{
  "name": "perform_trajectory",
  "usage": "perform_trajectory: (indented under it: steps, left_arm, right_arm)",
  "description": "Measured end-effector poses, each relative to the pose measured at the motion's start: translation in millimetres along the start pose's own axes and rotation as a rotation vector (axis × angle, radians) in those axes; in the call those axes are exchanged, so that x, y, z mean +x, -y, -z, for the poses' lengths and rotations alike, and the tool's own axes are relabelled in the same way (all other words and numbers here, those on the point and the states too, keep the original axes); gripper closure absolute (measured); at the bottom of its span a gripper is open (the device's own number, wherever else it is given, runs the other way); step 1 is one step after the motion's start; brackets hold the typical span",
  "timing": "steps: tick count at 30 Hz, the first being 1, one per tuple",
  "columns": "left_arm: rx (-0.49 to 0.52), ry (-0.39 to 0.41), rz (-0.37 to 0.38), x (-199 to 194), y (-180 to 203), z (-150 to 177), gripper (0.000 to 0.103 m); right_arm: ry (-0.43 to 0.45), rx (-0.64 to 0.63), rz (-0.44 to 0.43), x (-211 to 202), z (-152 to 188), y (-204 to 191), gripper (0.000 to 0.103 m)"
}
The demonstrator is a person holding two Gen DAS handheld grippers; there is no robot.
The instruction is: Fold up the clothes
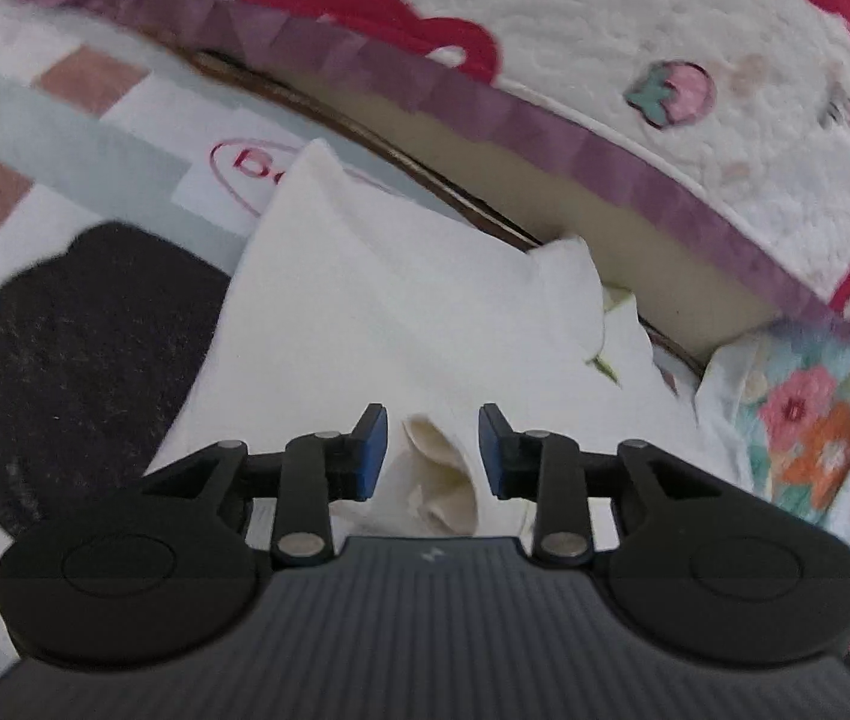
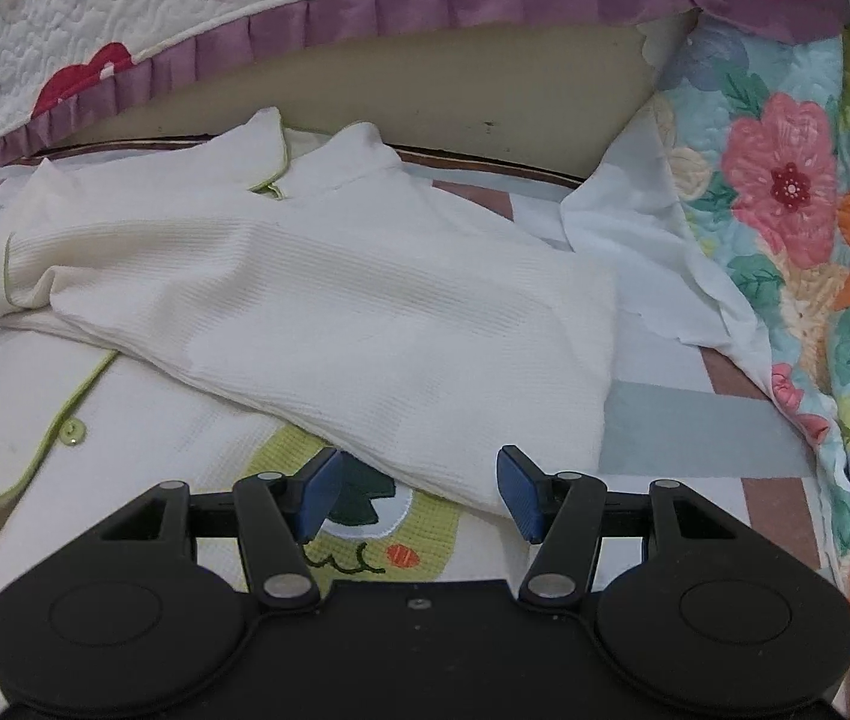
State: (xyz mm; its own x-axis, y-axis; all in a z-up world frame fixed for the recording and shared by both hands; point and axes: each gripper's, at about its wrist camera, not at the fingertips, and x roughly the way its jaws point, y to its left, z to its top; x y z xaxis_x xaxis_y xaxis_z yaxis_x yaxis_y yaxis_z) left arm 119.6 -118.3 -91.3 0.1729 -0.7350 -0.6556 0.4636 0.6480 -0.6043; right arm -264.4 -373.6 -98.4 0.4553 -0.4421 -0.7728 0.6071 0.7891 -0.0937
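On the patchwork bedsheet of pale green, pink and white squares [image 2: 683, 420] lies a cream waffle-knit pyjama top with lime-green piping [image 2: 317, 300], one sleeve laid across its front, its collar towards the purple-frilled quilt [image 2: 365, 12]. It looks light, limp and a little grippy, so it should drape and sag from any pinch rather than hold a crease; a seam, cuff or hem edge is the sensible place to take it. The right gripper [image 2: 419, 492] hovers over the sleeve's end with its blue pads set wide, holding nothing. The left gripper [image 1: 432, 450], pads also apart, straddles a raised fold of the cloth, though blur leaves me unsure they touch it. A dark fuzzy garment [image 1: 77, 348] lies just beside.
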Motion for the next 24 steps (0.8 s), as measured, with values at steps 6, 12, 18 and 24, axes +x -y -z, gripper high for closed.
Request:
perform_trajectory:
  steps: [6,12,18,24]
  left_arm:
    - [0.115,-0.145,0.018,47.0,16.0,-3.2,0.054]
    - [0.417,-0.181,-0.050,78.1,52.7,7.2,0.046]
    - [0.507,-0.179,-0.056,81.7,57.1,17.7,0.037]
    - [0.647,-0.156,-0.082,87.0,69.7,37.0,0.030]
  right_arm:
    - [-0.012,0.117,-0.052,2.8,0.6,14.4,0.041]
    - [0.002,0.459,-0.148,5.8,7.9,54.1,0.041]
    - [0.024,0.450,-0.101,8.7,-3.1,70.4,0.041]
    - [0.041,0.372,-0.099,16.6,-34.3,69.7,0.041]
